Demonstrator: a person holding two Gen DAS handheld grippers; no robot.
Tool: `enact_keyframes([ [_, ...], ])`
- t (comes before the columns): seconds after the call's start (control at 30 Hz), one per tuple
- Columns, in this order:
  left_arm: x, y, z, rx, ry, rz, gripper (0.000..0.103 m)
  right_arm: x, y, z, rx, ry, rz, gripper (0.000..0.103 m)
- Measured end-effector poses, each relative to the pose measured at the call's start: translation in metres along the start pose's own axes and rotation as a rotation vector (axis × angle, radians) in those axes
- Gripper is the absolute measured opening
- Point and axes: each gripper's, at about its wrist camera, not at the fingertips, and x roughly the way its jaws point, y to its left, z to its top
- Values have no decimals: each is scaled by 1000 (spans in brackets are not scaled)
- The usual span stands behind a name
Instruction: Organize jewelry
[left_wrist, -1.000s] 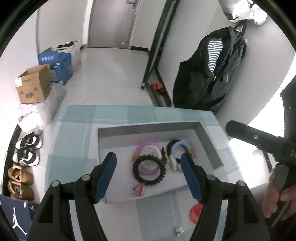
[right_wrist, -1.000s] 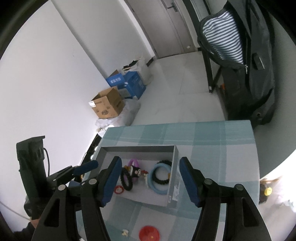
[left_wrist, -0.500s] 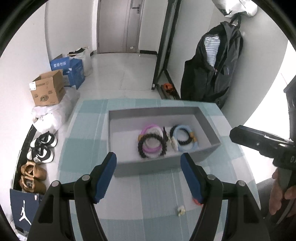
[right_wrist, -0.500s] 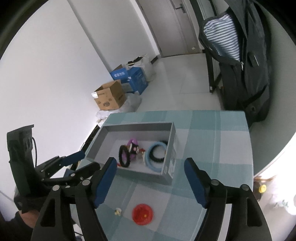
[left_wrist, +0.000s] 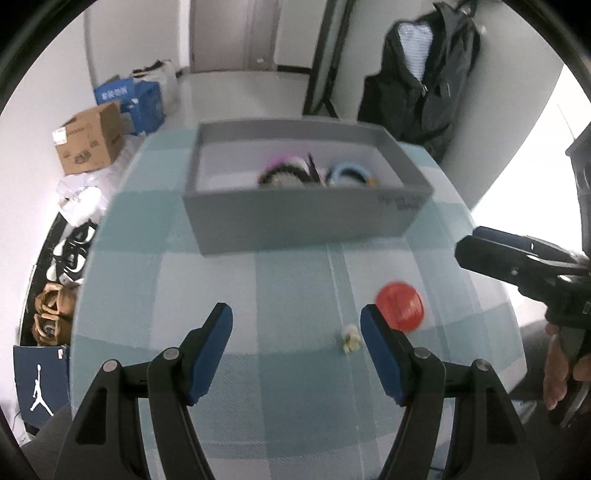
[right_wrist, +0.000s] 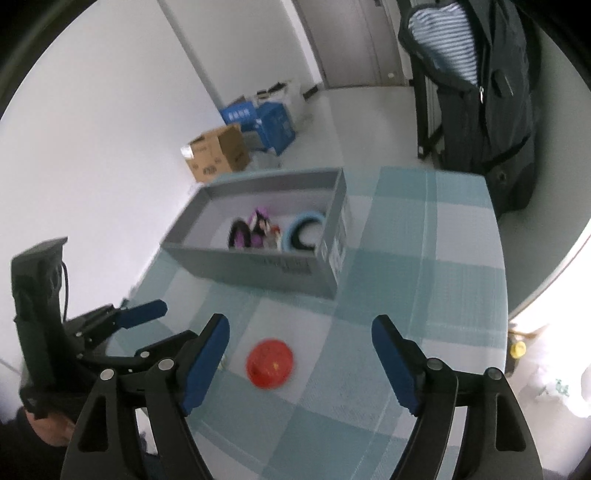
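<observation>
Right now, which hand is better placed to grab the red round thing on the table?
Probably the right. The red disc lies between the right gripper's open, empty fingers, which have just been opening. The left gripper is open too, but the disc sits outside its right finger.

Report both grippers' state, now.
Left gripper: open, holding nothing.
Right gripper: open, jaws just widened, nothing between them.

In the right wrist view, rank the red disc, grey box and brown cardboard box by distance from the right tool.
1. red disc: on the cloth, between the right tool's fingers.
2. grey box: mid-table, beyond it.
3. brown cardboard box: on the floor, behind the table.
</observation>
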Motion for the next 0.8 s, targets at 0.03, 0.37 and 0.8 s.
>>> enact_keyframes([
  [0.03, 2, -2, -1, 15, 9, -8, 68, 1, -1, -2, -1, 7, -5, 79],
  [0.37, 16, -23, -10, 125, 66, 31, 68, 3, -5, -19, 38, 70, -18, 82],
  [0.8, 15, -41, -14, 231, 50, 21, 20, 1, -12, -19, 55, 72, -38, 82],
])
